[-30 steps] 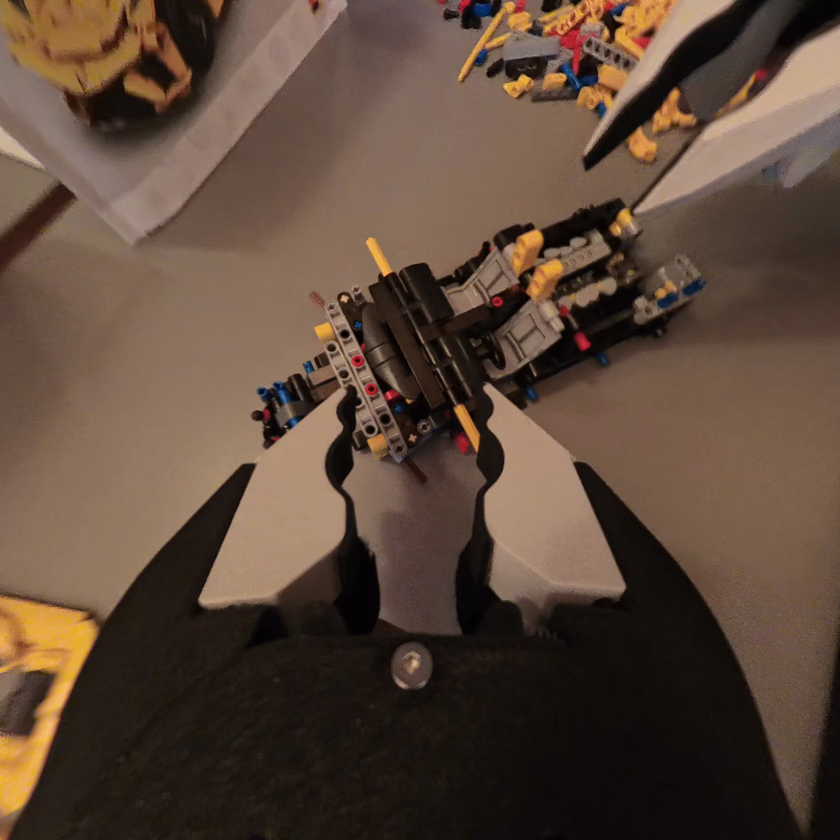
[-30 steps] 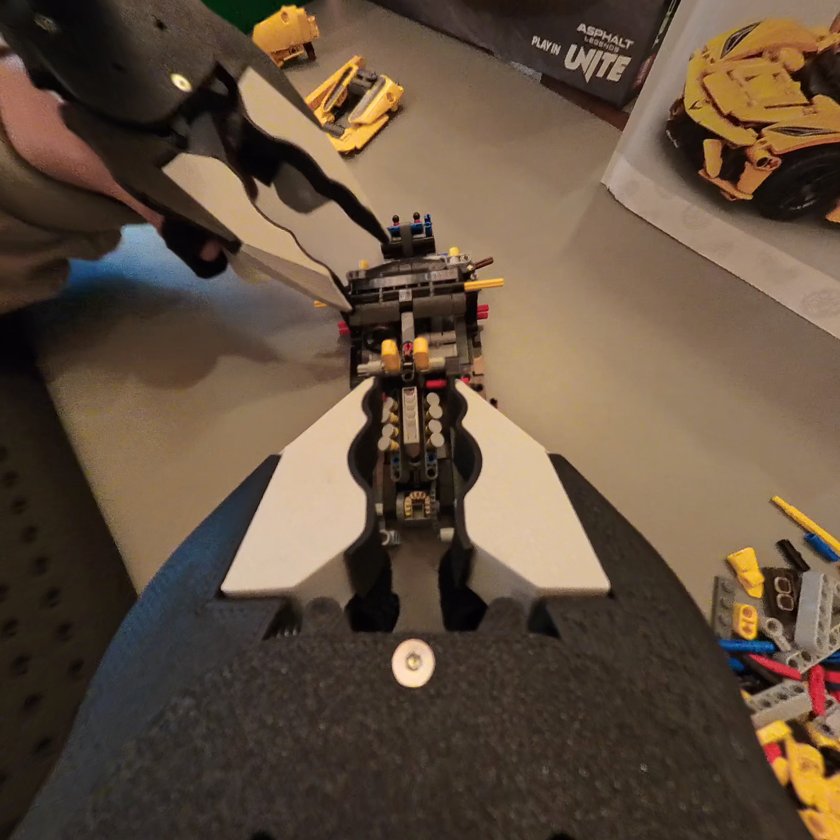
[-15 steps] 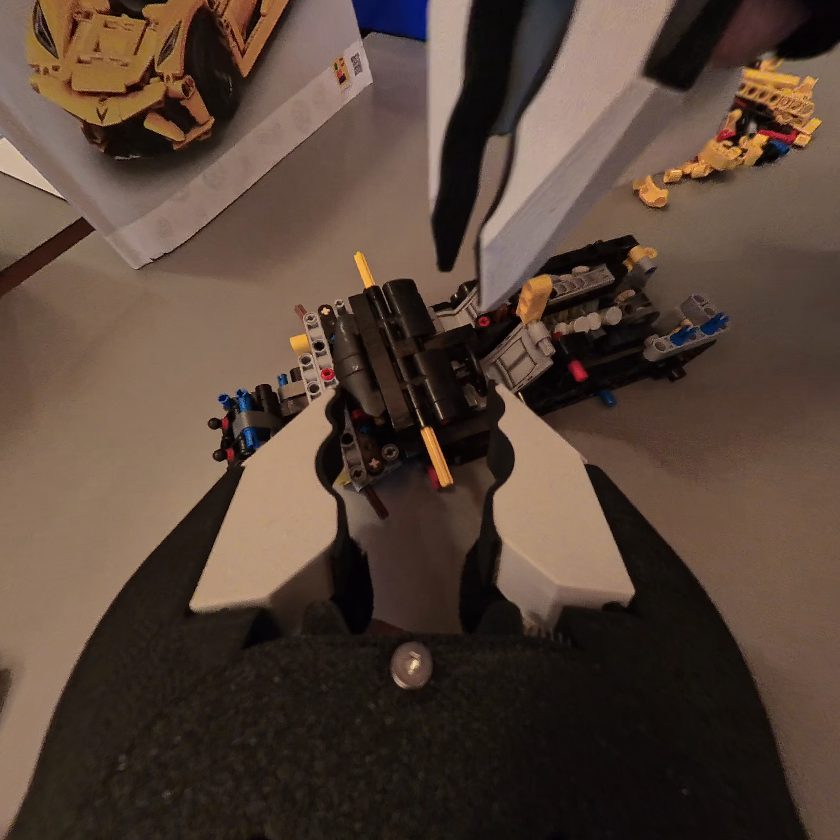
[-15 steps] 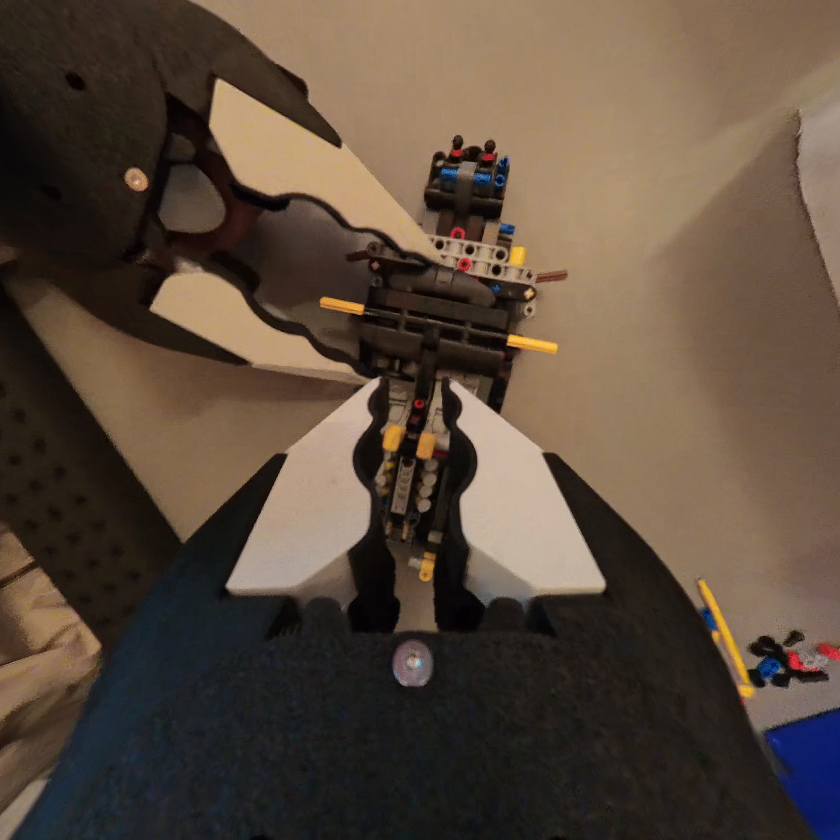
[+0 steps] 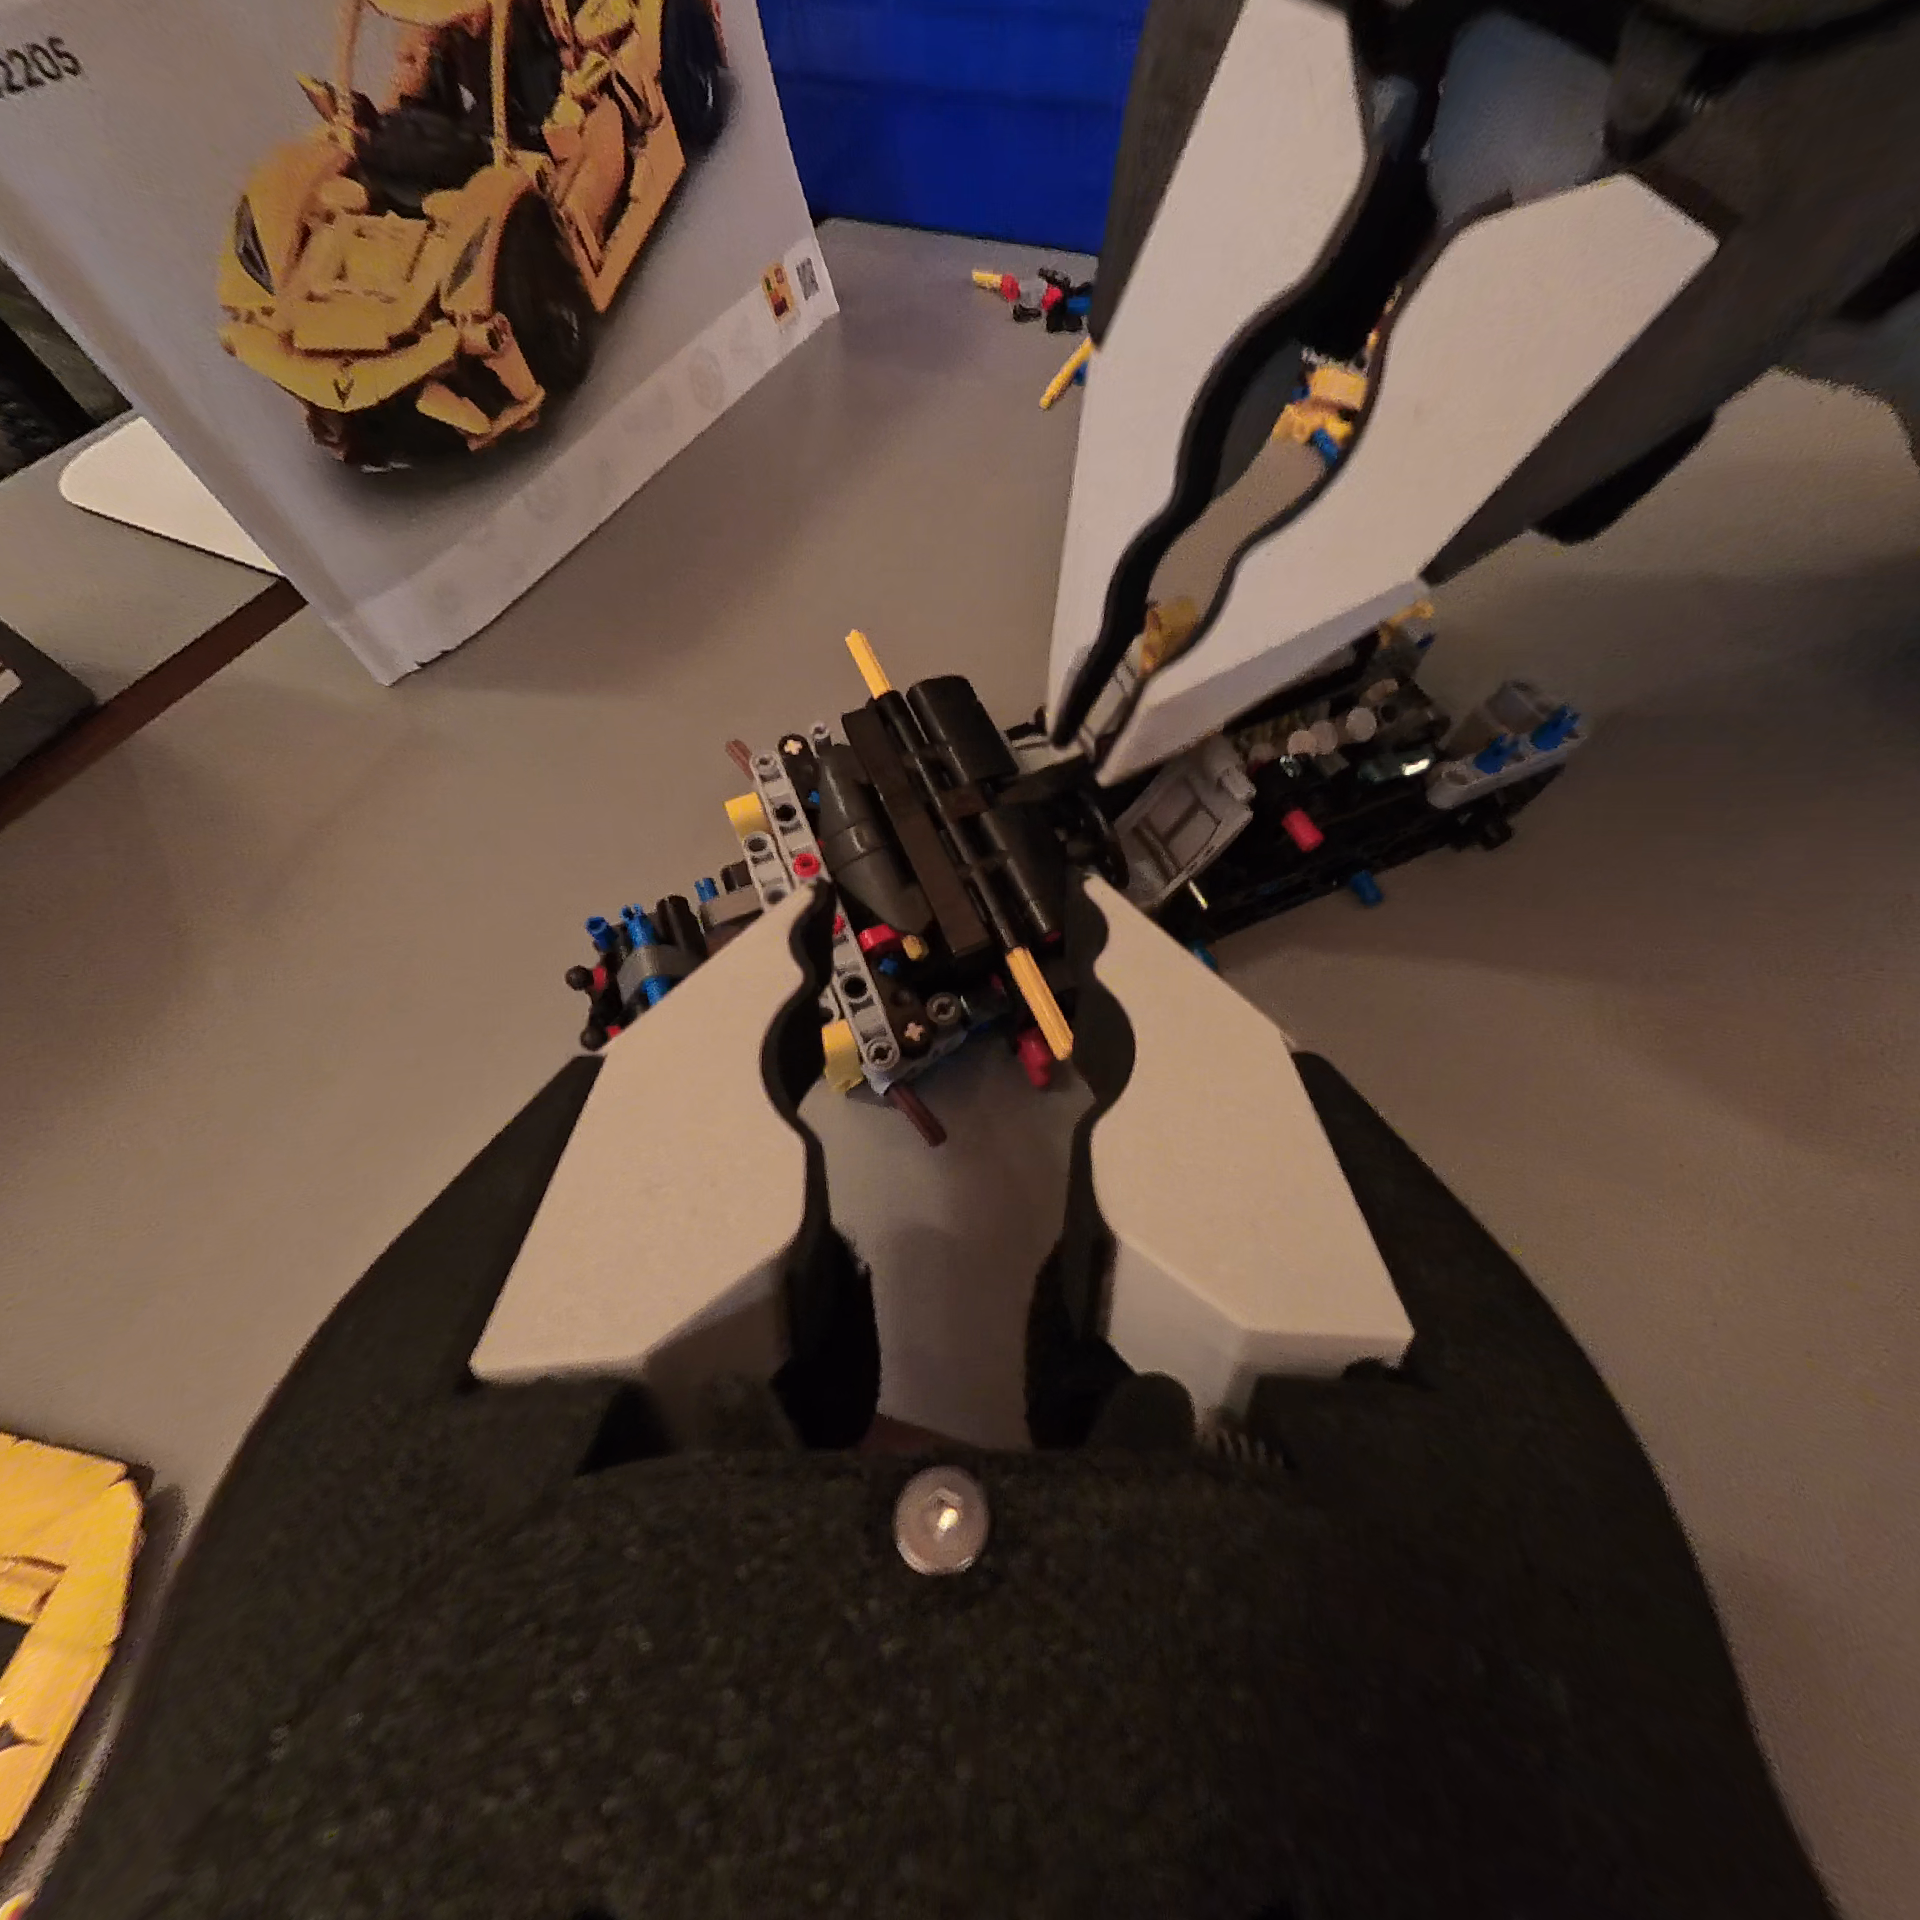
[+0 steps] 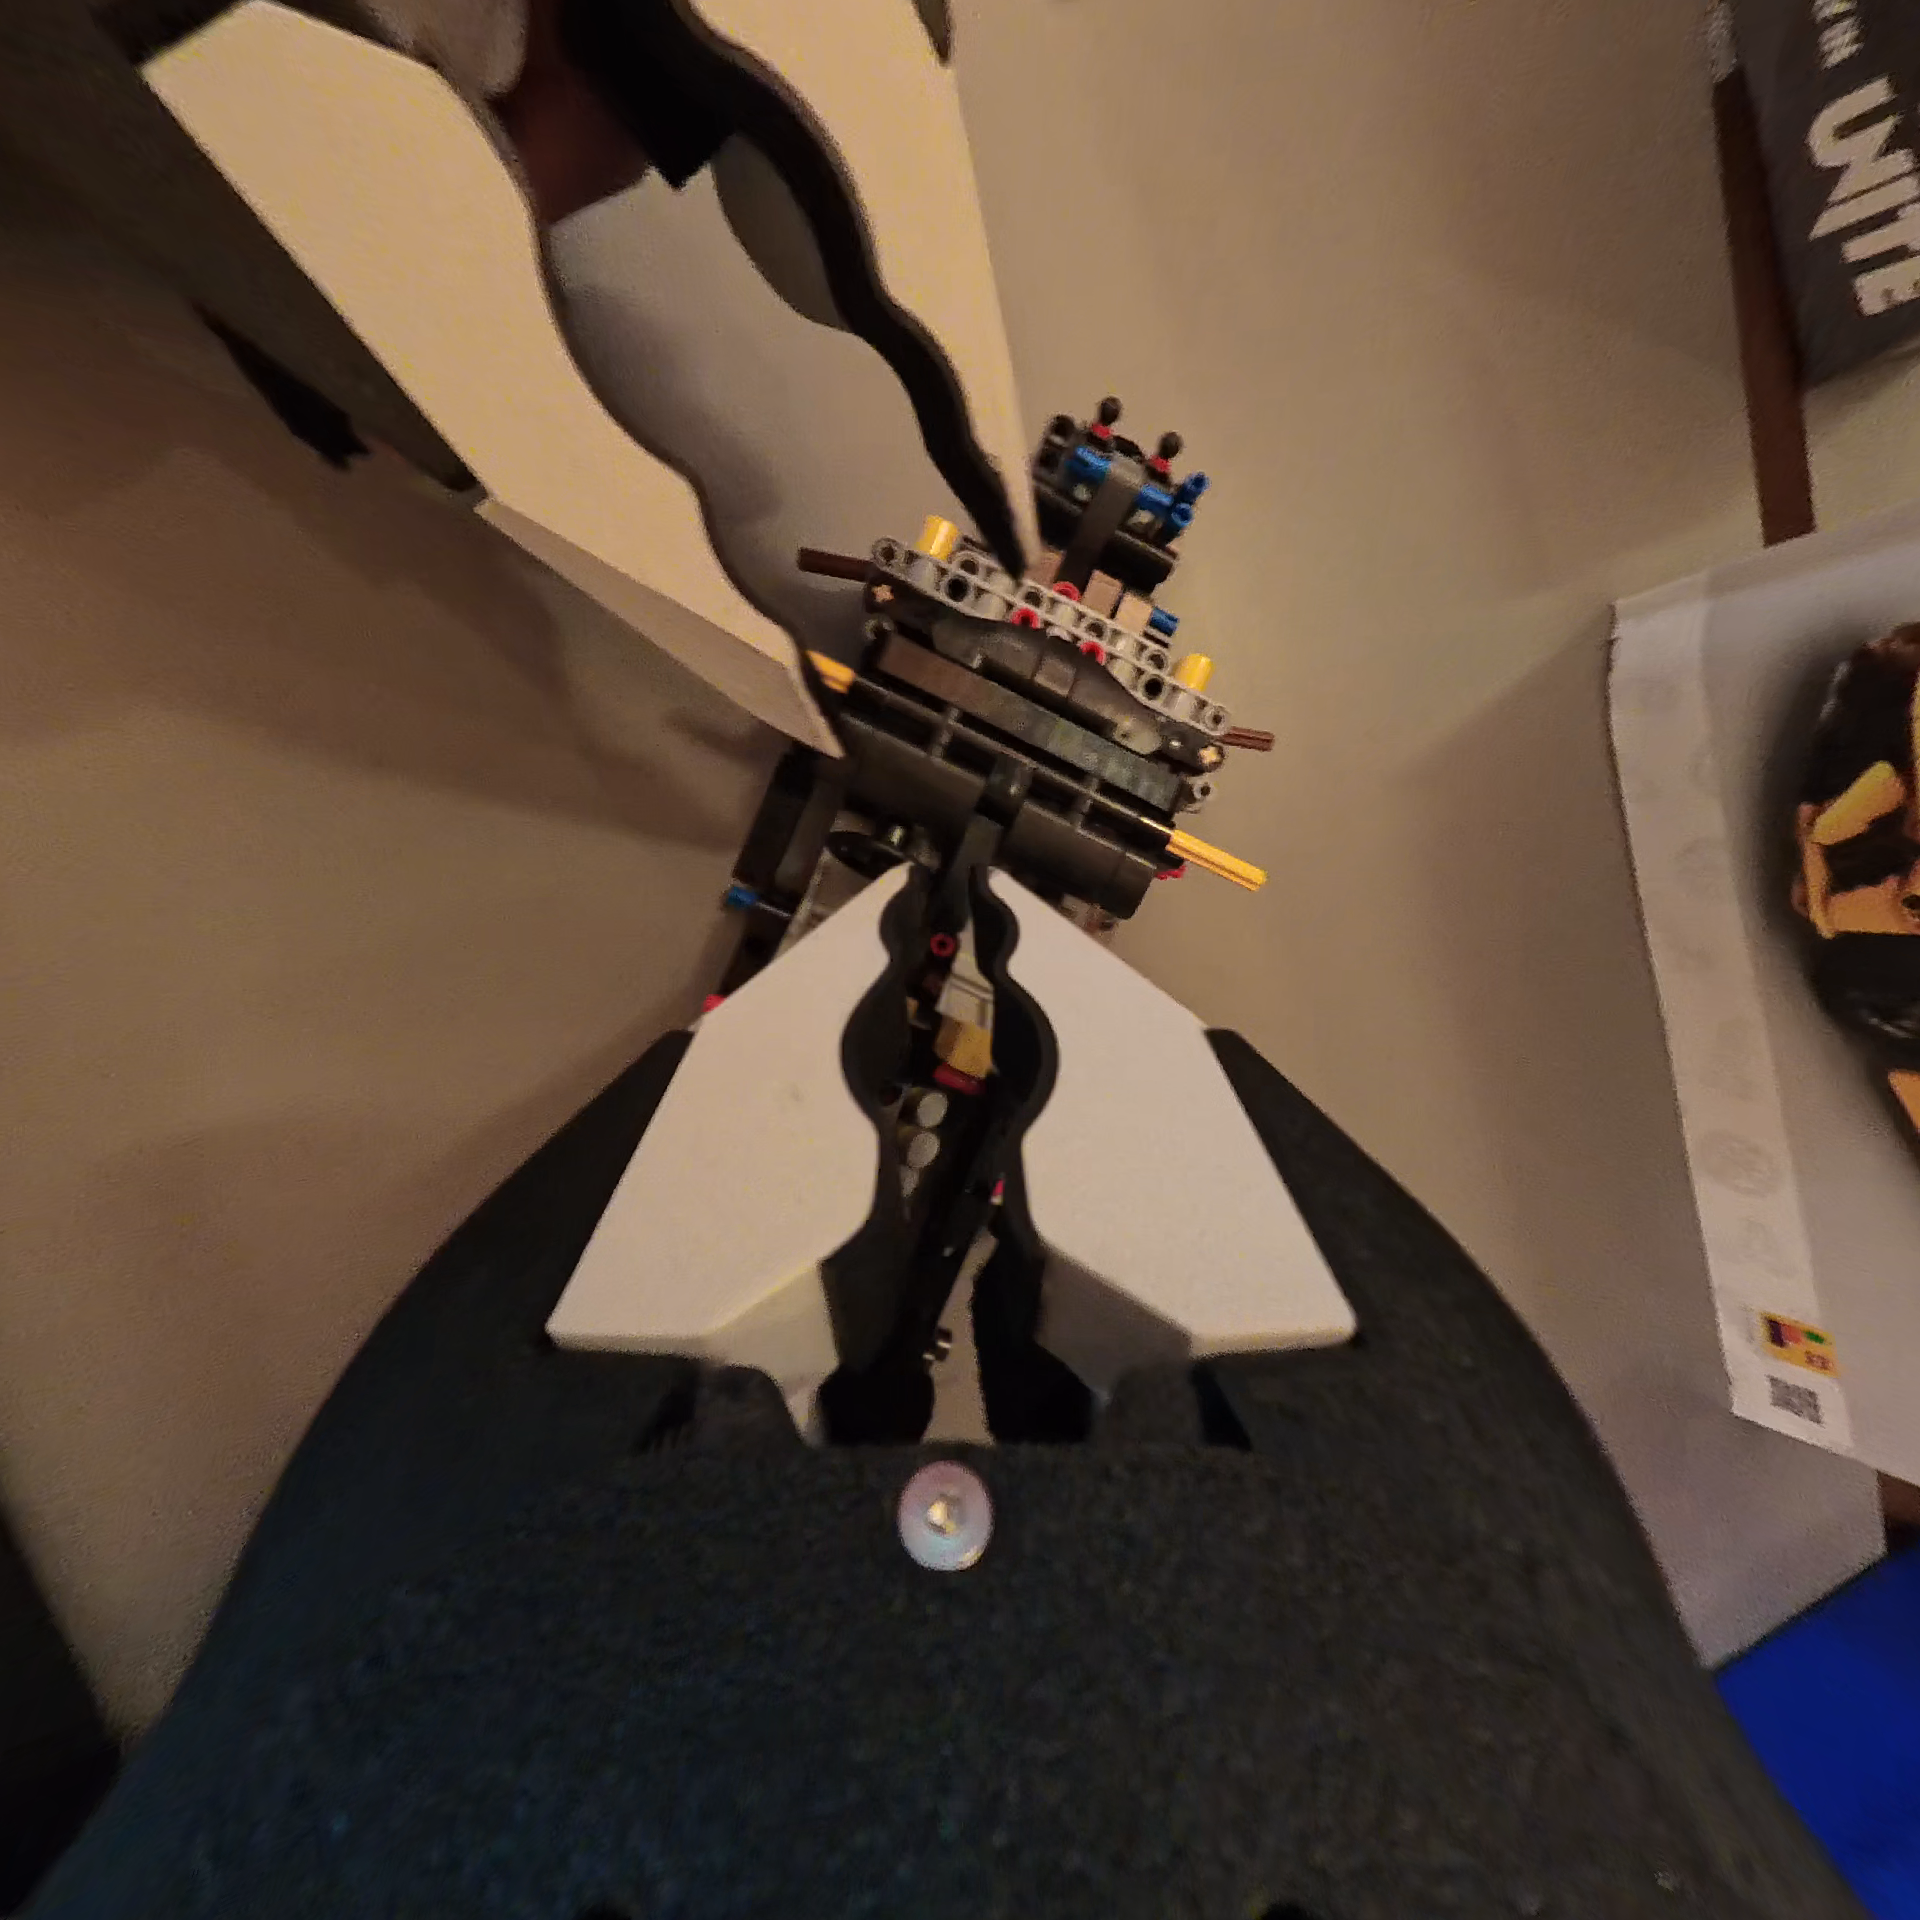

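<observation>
A partly built brick car chassis [image 5: 1351, 800], black and grey with yellow, red and blue pins, lies on the grey table [image 5: 312, 935]. My left gripper [image 5: 951, 914] is shut across its front cross-section, over the grey holed beam and the black block with a yellow axle. It also shows in the right wrist view [image 6: 925, 644]. My right gripper [image 6: 951, 878] comes down from above. Its fingers are nearly closed on a thin black upright piece [image 6: 977, 831] at the chassis middle [image 6: 1039, 727]. In the left wrist view its tips [image 5: 1081, 743] meet just behind the black block.
A box with a yellow car picture [image 5: 436, 312] stands at the back left and shows in the right wrist view [image 6: 1787, 987]. A blue bin [image 5: 935, 104] sits behind. Loose small pieces [image 5: 1049, 296] lie near it. A yellow booklet [image 5: 52, 1610] lies at the near left. My right fingertips sit around 4 cm from my left ones.
My right gripper has swung up over the chassis, moved forward along it and narrowed onto the thin black centre piece. My left gripper has kept its hold on the front.
</observation>
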Demonstrator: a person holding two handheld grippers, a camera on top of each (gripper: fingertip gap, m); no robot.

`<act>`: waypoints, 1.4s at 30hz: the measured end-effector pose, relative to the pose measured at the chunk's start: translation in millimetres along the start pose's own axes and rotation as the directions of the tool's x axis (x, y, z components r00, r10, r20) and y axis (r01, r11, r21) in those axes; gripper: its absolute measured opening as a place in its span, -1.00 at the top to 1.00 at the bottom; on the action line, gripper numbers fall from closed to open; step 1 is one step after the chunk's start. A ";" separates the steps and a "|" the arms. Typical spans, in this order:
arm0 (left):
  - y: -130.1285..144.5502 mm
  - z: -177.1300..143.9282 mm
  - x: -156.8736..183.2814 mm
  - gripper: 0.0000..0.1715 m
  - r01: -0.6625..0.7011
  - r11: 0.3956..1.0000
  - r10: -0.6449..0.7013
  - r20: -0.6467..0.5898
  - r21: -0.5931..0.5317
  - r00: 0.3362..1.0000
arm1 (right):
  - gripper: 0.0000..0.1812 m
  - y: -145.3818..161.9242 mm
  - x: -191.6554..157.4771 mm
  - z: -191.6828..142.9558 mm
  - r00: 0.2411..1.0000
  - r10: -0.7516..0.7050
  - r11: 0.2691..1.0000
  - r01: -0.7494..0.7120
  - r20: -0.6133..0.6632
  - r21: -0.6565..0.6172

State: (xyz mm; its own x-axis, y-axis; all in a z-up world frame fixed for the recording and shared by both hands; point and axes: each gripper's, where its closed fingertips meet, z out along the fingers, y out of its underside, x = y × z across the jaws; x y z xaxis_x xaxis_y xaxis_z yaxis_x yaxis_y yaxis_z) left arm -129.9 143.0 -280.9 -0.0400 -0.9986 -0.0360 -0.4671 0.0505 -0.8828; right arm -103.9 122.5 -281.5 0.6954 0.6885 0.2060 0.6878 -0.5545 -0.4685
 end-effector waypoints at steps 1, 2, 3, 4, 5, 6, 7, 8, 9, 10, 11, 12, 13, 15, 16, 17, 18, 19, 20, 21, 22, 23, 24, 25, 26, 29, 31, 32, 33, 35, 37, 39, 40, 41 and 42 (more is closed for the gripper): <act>3.0 0.0 1.9 0.48 -0.011 1.000 0.011 -0.008 -0.017 1.000 | 0.93 1.9 2.5 0.0 1.000 0.001 1.000 -0.001 -0.014 -0.001; 4.3 -0.4 4.5 0.48 -0.017 1.000 0.016 -0.022 -0.025 1.000 | 0.93 4.1 4.9 -1.1 1.000 0.011 1.000 -0.011 -0.020 0.000; 4.1 -1.5 6.2 0.48 -0.017 1.000 0.016 -0.032 -0.025 0.999 | 0.92 5.3 10.9 -3.6 0.999 0.033 0.999 -0.033 -0.041 0.013; 4.4 -2.6 7.5 0.49 -0.013 0.999 0.012 -0.042 -0.029 0.999 | 0.92 5.7 17.0 -6.9 0.997 0.058 0.998 -0.056 -0.053 0.037; 5.6 -3.4 8.4 0.50 -0.013 0.999 0.012 -0.048 -0.038 0.999 | 0.92 4.9 22.2 -10.1 0.995 0.082 0.994 -0.078 -0.054 0.071; 7.0 -3.6 8.7 0.51 -0.021 0.999 0.018 -0.046 -0.047 0.999 | 0.92 3.9 29.9 -12.7 0.992 0.110 0.988 -0.102 -0.066 0.115; 9.0 -3.4 8.7 0.53 -0.034 0.998 0.031 -0.040 -0.059 0.999 | 0.92 4.2 39.5 -14.0 0.986 0.145 0.979 -0.131 -0.085 0.157; 12.1 -2.7 9.6 0.62 -0.046 0.996 0.043 -0.040 -0.076 0.998 | 0.92 5.2 47.0 -13.9 0.981 0.174 0.968 -0.155 -0.085 0.196; 15.0 -1.9 11.1 0.75 -0.051 0.994 0.047 -0.043 -0.094 0.998 | 0.90 7.3 54.2 -12.0 0.975 0.208 0.955 -0.185 -0.078 0.233; 16.2 -1.0 11.1 0.75 -0.047 0.993 0.044 -0.037 -0.104 0.998 | 0.87 10.8 61.1 -8.5 0.966 0.252 0.939 -0.227 -0.066 0.260; 16.9 -0.4 10.8 0.76 -0.043 0.993 0.040 -0.029 -0.110 0.999 | 0.85 15.4 63.6 -4.0 0.958 0.285 0.926 -0.267 -0.029 0.266; 17.7 0.0 10.8 0.76 -0.036 0.993 0.033 -0.025 -0.116 0.999 | 0.85 19.2 61.3 -0.1 0.950 0.310 0.917 -0.307 0.031 0.255; 17.9 0.2 10.1 0.76 -0.025 0.993 0.024 -0.018 -0.119 1.000 | 0.85 20.7 57.6 2.5 0.938 0.332 0.907 -0.345 0.096 0.240; 17.7 1.1 7.0 0.79 -0.006 0.992 0.007 0.009 -0.125 1.000 | 0.84 17.2 55.3 4.6 0.912 0.368 0.882 -0.404 0.182 0.242; 17.7 1.6 5.8 0.79 -0.013 0.992 0.016 0.020 -0.125 1.000 | 0.85 11.7 52.7 4.4 0.900 0.370 0.865 -0.424 0.229 0.268; 17.6 1.7 5.4 0.80 -0.027 0.992 0.030 0.025 -0.124 0.999 | 0.85 7.6 51.0 5.1 0.890 0.371 0.849 -0.441 0.267 0.291; 17.6 1.7 4.8 0.80 -0.040 0.992 0.044 0.030 -0.123 0.999 | 0.85 6.9 49.3 7.4 0.875 0.379 0.836 -0.463 0.302 0.293; 17.6 1.7 3.3 0.80 -0.053 0.991 0.058 0.037 -0.124 0.998 | 0.84 6.8 44.3 9.5 0.849 0.385 0.824 -0.493 0.362 0.278; 17.8 1.5 2.4 0.81 -0.068 0.990 0.074 0.042 -0.124 0.996 | 0.84 5.7 39.7 9.9 0.808 0.395 0.802 -0.536 0.438 0.266; 18.1 1.1 2.4 0.81 -0.092 0.988 0.097 0.036 -0.121 0.995 | 0.84 5.9 38.1 10.3 0.754 0.416 0.769 -0.590 0.508 0.246; 18.5 0.4 2.6 0.81 -0.121 0.986 0.125 0.025 -0.114 0.992 | 0.84 6.5 37.3 9.7 0.685 0.441 0.729 -0.650 0.580 0.213; 19.0 -0.9 2.5 0.81 -0.142 0.984 0.143 0.011 -0.105 0.990 | 0.83 5.6 35.0 7.0 0.600 0.451 0.686 -0.706 0.661 0.174; 19.7 -2.5 2.4 0.81 -0.149 0.984 0.149 -0.005 -0.097 0.989 | 0.81 6.0 33.6 5.5 0.516 0.462 0.649 -0.751 0.722 0.122; 20.2 -4.1 3.0 0.81 -0.154 0.984 0.153 -0.024 -0.086 0.988 | 0.81 6.1 34.7 5.2 0.458 0.468 0.618 -0.781 0.756 0.090; 20.7 -5.3 3.8 0.81 -0.165 0.984 0.163 -0.040 -0.072 0.986 | 0.81 3.4 35.6 2.8 0.408 0.457 0.586 -0.807 0.790 0.078; 21.0 -6.6 4.0 0.82 -0.177 0.983 0.174 -0.059 -0.051 0.983 | 0.84 2.9 26.4 2.7 0.317 0.438 0.588 -0.809 0.841 -0.001; 21.1 -6.6 4.0 0.82 -0.186 0.982 0.183 -0.062 -0.043 0.981 | 0.86 10.6 25.8 8.8 0.325 0.467 0.605 -0.796 0.822 -0.029; 21.0 -6.5 4.0 0.82 -0.193 0.981 0.190 -0.061 -0.036 0.980 | 0.89 12.9 24.0 8.6 0.311 0.470 0.606 -0.794 0.826 -0.046; 20.8 -6.4 4.0 0.82 -0.194 0.981 0.192 -0.062 -0.029 0.979 | 0.88 17.1 21.6 10.4 0.306 0.481 0.616 -0.785 0.821 -0.067; 20.5 -6.0 4.1 0.82 -0.184 0.983 0.182 -0.067 -0.022 0.981 | 0.83 14.7 19.6 8.4 0.286 0.464 0.612 -0.788 0.838 -0.069; 20.1 -5.2 4.6 0.82 -0.184 0.983 0.182 -0.071 -0.016 0.981 | 0.84 9.8 17.7 7.8 0.276 0.447 0.613 -0.788 0.851 -0.066; 20.0 -5.0 4.7 0.82 -0.187 0.982 0.185 -0.074 -0.013 0.980 | 0.87 8.3 16.7 9.2 0.267 0.448 0.611 -0.788 0.853 -0.074; 20.0 -4.9 4.7 0.82 -0.187 0.982 0.186 -0.076 -0.013 0.980 | 0.91 8.8 17.2 9.8 0.261 0.453 0.609 -0.789 0.852 -0.082; 20.2 -4.8 4.8 0.82 -0.192 0.981 0.190 -0.077 -0.013 0.979 | 0.92 9.1 17.1 8.3 0.258 0.442 0.612 -0.787 0.859 -0.078; 20.6 -4.6 5.5 0.83 -0.201 0.979 0.200 -0.081 -0.012 0.976 | 0.93 8.9 17.2 6.3 0.233 0.436 0.602 -0.793 0.869 -0.090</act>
State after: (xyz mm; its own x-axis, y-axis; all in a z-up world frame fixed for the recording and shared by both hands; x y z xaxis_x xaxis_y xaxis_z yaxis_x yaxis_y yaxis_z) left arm -143.8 138.6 -297.1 -0.2039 -0.9635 -0.1735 -0.4605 0.2508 -0.8515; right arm -87.1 132.3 -287.6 0.2807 0.3247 -0.9032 -0.1186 -0.9221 -0.3683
